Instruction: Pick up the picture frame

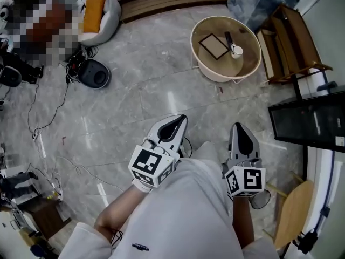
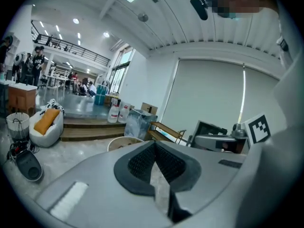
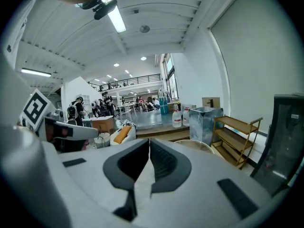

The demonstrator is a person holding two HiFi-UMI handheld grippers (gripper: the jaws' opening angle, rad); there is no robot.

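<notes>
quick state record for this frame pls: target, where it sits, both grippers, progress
target: picture frame, lying flat
location: inside round beige tub on the floor, well apart from both grippers
left gripper: shut, empty, held close to the person's body
right gripper: shut, empty
progress: frame not yet touched

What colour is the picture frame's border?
Dark, almost black; the picture frame shows best in the head view.

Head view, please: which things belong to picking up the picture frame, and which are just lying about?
Job: picture frame, round tub holding it, left gripper, right gripper.
Lying about: beanbag, wooden rack, black floor device, wooden stool.
</notes>
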